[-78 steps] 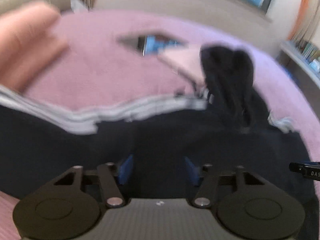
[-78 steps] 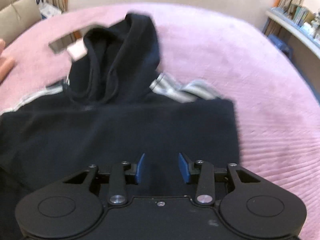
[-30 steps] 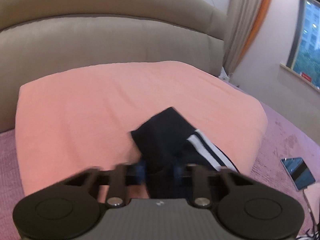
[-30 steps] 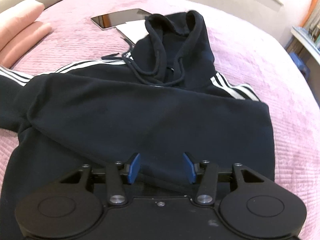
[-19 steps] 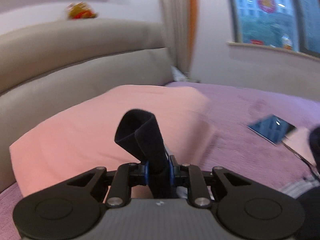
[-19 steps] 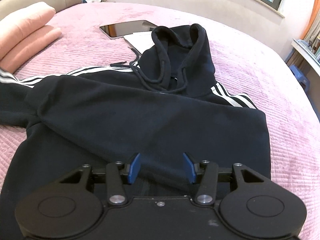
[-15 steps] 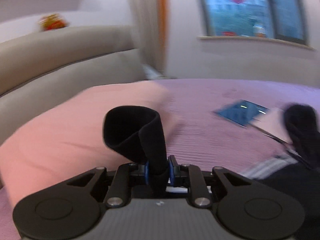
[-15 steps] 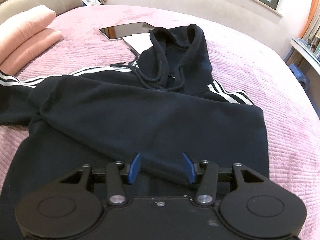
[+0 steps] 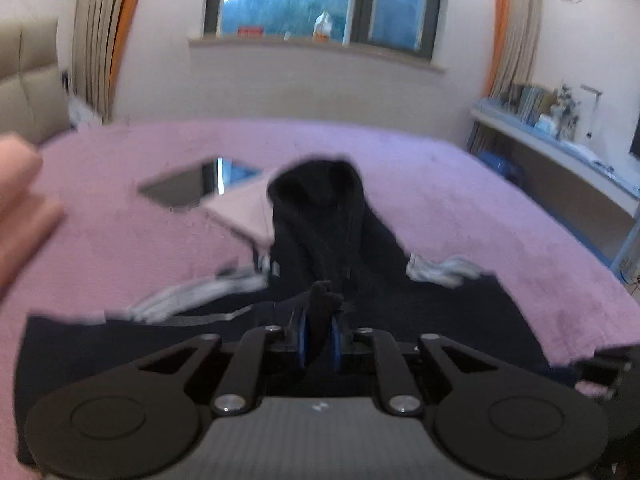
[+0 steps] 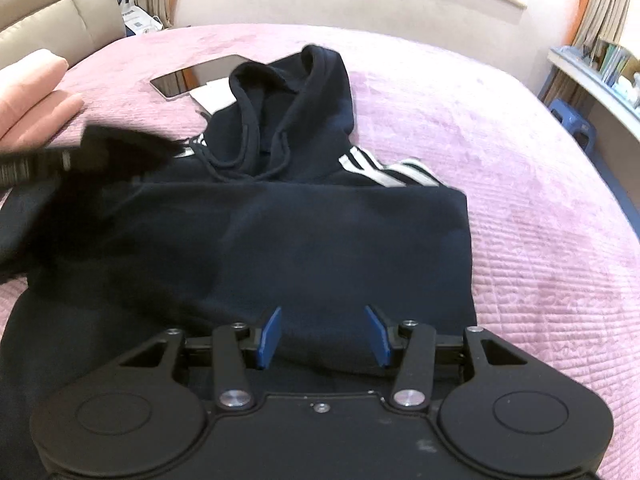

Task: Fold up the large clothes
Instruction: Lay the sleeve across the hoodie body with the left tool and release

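A black hoodie [image 10: 304, 236] with white sleeve stripes lies on the pink bedspread [image 10: 520, 152], hood [image 10: 292, 92] towards the far side. It also shows in the left wrist view [image 9: 320, 216]. My left gripper [image 9: 319, 334] is shut on the hoodie's black sleeve cuff [image 9: 325, 300] and holds it over the hoodie's body. In the right wrist view the left gripper and sleeve are a blur [image 10: 104, 156] at the left. My right gripper [image 10: 322, 334] is open and empty over the hoodie's near part.
A tablet [image 10: 196, 74] and a white sheet [image 10: 214, 96] lie on the bed beyond the hood. Peach pillows [image 10: 36, 92] are at the left by the headboard. A shelf with books [image 9: 560, 128] runs along the right wall. A blue stool [image 10: 574, 124] stands beside the bed.
My left gripper closed on the sleeve cuff by the pillows and swung it right, over the hoodie's body. The right gripper stayed open over the hoodie's near part.
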`<state>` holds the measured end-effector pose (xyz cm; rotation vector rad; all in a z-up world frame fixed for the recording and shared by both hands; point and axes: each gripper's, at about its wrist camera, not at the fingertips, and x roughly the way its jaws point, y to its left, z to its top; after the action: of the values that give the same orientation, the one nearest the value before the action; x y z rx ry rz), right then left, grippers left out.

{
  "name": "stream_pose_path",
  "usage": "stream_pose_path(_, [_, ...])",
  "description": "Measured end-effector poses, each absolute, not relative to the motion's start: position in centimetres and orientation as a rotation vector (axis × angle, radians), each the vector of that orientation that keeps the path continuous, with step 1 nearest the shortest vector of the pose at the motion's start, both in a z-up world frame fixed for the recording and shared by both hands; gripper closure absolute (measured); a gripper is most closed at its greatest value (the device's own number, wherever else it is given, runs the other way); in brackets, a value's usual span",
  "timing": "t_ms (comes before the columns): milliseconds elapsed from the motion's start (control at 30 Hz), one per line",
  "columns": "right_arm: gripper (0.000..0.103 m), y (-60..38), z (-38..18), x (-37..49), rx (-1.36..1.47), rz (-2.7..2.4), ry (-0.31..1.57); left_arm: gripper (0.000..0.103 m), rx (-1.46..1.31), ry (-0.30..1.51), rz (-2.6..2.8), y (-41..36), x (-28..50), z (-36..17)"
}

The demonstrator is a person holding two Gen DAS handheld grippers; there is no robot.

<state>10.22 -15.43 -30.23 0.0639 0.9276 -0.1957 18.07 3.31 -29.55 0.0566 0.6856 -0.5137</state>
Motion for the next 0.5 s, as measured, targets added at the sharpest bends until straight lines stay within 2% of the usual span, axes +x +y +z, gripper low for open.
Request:
stream_pose_path(33, [0.046, -15.5, -30.5, 10.3, 0.071, -0.189, 0.931, 0.069, 0.059, 0.716, -0.511, 3.3, 18.0, -30.5])
stream_pose_path(67, [0.046, -15.6, -30.8, 10.4, 0.078, -0.182, 0.935, 0.059, 0.066, 0.751, -0.499, 3.5, 18.0, -31.6])
stream_pose_path(100, [0.046, -15.6, -31.1, 10.6, 0.087, -0.173, 0.941, 0.038, 0.074, 0.77, -0.48, 4.0, 17.9, -32.2])
stream_pose_path(133, [0.046, -15.6, -31.3, 10.8, 0.099, -0.165, 0.947, 0.022, 0.081, 0.785, -0.459, 4.8, 17.7, -32.9])
stream_pose_path(267, [0.043, -15.0, -31.4, 12.0, 0.163, -0.093, 0.952, 0.019, 0.118, 0.816, -0.392, 7.9, 17.7, -34.0])
stream_pose_path(333, [0.031, -14.3, -31.2, 12.9, 0.208, -0.045, 0.946, 0.018, 0.131, 0.835, -0.352, 10.1, 17.9, -33.7])
stream_pose_path(500, [0.03, -11.3, -31.7, 16.5, 0.292, 0.1, 0.95, 0.018, 0.122, 0.874, -0.298, 14.1, 17.1, -33.2])
